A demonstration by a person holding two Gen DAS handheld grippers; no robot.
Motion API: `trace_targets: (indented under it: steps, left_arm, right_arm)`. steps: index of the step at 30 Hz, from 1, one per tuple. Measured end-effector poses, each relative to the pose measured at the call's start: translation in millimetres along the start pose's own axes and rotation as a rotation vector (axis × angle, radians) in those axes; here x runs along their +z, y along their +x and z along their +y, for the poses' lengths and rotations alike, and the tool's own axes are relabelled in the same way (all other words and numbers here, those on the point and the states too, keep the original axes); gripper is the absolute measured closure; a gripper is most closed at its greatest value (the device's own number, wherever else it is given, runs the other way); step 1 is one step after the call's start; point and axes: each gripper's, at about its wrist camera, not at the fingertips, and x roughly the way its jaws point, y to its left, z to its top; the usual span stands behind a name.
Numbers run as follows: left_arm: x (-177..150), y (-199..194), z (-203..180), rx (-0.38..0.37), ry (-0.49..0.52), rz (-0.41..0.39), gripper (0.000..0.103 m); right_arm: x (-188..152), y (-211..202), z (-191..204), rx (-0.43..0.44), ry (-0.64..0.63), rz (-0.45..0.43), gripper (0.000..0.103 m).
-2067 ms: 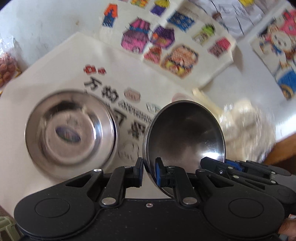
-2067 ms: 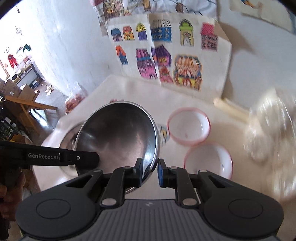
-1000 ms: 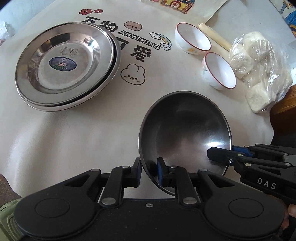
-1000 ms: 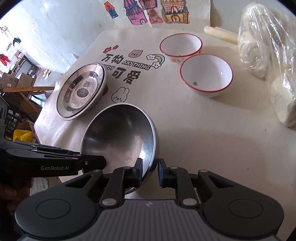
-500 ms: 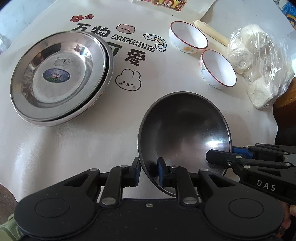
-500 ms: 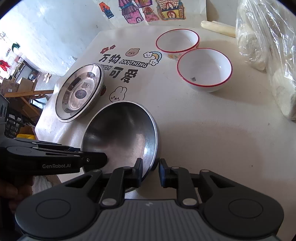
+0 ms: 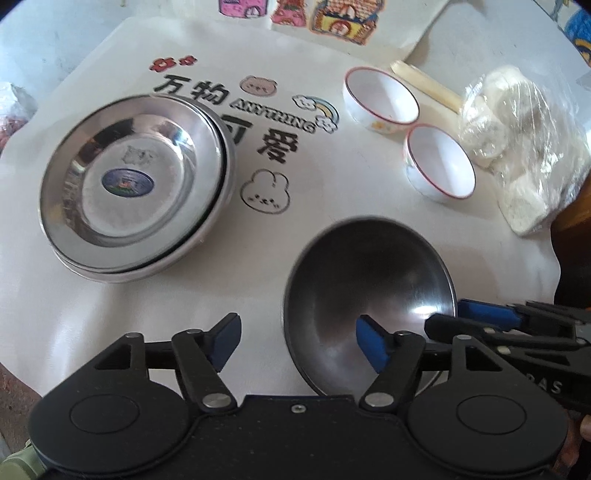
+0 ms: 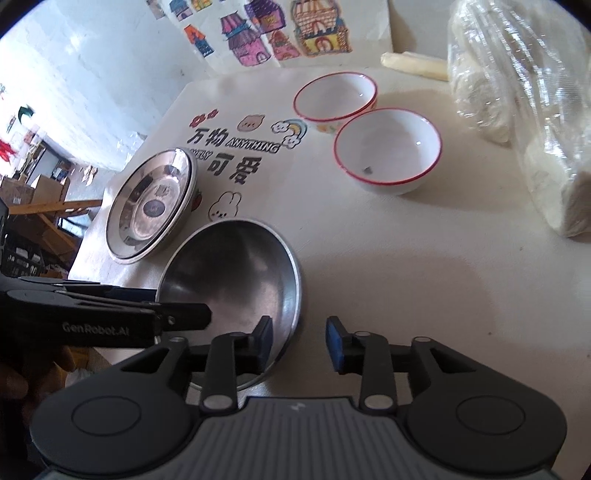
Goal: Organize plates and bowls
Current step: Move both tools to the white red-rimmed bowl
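Note:
A steel bowl [image 7: 369,288] rests on the cream table mat, near the front edge; it also shows in the right wrist view [image 8: 236,291]. My left gripper [image 7: 297,341] is open, its jaws straddling the bowl's left rim. My right gripper [image 8: 299,343] is open, its jaws straddling the bowl's right rim. A stack of steel plates [image 7: 136,184] lies to the left, also in the right wrist view [image 8: 151,206]. Two white bowls with red rims [image 7: 439,166] [image 7: 380,98] stand apart at the back right, also seen from the right [image 8: 388,147] [image 8: 336,96].
A clear bag of white lumps [image 7: 517,140] lies at the right edge, also in the right wrist view [image 8: 528,110]. A pale stick [image 8: 413,64] lies behind the bowls. Coloured drawings [image 8: 273,33] lie at the back. The mat's edge [image 7: 22,354] drops off at the left front.
Both grippers held the steel bowl by its rim and lowered it to the mat; now both have opened and let go of it.

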Motion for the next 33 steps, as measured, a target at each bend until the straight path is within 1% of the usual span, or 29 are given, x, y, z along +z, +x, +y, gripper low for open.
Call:
trace_targets:
  steps: [1,3,4,5,7,8,10,11,12,14,15,17,20,22,26,28,31,33]
  left_arm:
    - [1.0,-2.3,1.2,0.001,-0.005,-0.006,0.025]
    - [2.1,-8.0,3.2,0.002,-0.012,-0.028,0.021]
    - [2.3,-11.1,4.1,0.004,-0.015,-0.041,0.021]
    - [2.6,-14.6,5.2,0.004,-0.019,-0.055,0.021]
    - [3.6,-21.4,6.8,0.011,-0.026,-0.084,0.014]
    - [4.7,-25.2,6.8,0.017,-0.027,-0.102,0.012]
    - [7.1,-34.5,4.4,0.022,-0.007,-0.158,0.01]
    - [8.4,-39.9,2.0,0.028,0.013,-0.196,0.01]
    - [9.6,-43.8,-0.9,0.035,0.03,-0.229,0.009]
    - [12.8,-53.7,-5.6,0.043,0.057,-0.3,0.002]
    - [14.2,-59.7,-7.0,0.043,0.066,-0.346,0.001]
    - [16.8,-69.3,-10.0,0.042,0.08,-0.429,0.001]
    - [22.9,-84.6,-10.9,0.026,0.05,-0.547,0.001]
    - [28.0,-91.8,-10.9,0.023,0.031,-0.602,0.001]
    - [40.5,-100.7,-21.0,0.025,0.064,-0.645,0.001]
    - [45.7,-100.9,-23.3,-0.014,0.063,-0.657,0.001]
    - [51.2,-96.9,-23.6,-0.112,0.029,-0.651,0.001]
    - [52.0,-91.3,-29.6,-0.122,0.051,-0.63,0.001]
  right_arm:
    - [0.2,-2.0,-1.3,0.0,0.007,-0.007,0.047]
    - [0.9,-5.2,-3.5,0.01,0.024,-0.022,0.036]
    - [1.7,-7.4,-4.4,0.016,0.031,-0.031,0.031]
    - [2.3,-8.8,-4.3,0.018,0.034,-0.038,0.028]
    - [4.5,-12.5,-3.3,0.02,0.032,-0.06,0.016]
    - [5.8,-14.5,-2.3,0.019,0.028,-0.073,0.013]
    - [8.8,-17.8,0.3,0.013,0.012,-0.092,0.004]
    - [10.2,-20.0,1.1,0.009,0.006,-0.104,0.001]
    - [11.5,-22.3,3.4,0.005,-0.002,-0.12,0.0]
    - [13.6,-27.5,6.2,0.003,-0.024,-0.159,0.0]
    - [14.8,-30.4,7.5,0.002,-0.038,-0.18,0.0]
    - [16.8,-36.5,10.6,-0.006,-0.078,-0.234,0.0]
    - [21.7,-44.5,16.7,-0.056,-0.151,-0.289,0.0]
    - [25.6,-47.6,19.7,-0.101,-0.188,-0.304,0.0]
    - [28.7,-52.1,21.3,-0.152,-0.199,-0.331,0.0]
    - [30.3,-50.7,21.3,-0.158,-0.192,-0.335,0.0]
    - [30.4,-45.6,19.6,-0.164,-0.181,-0.327,0.0]
    - [29.5,-39.4,17.4,-0.206,-0.166,-0.306,0.0]
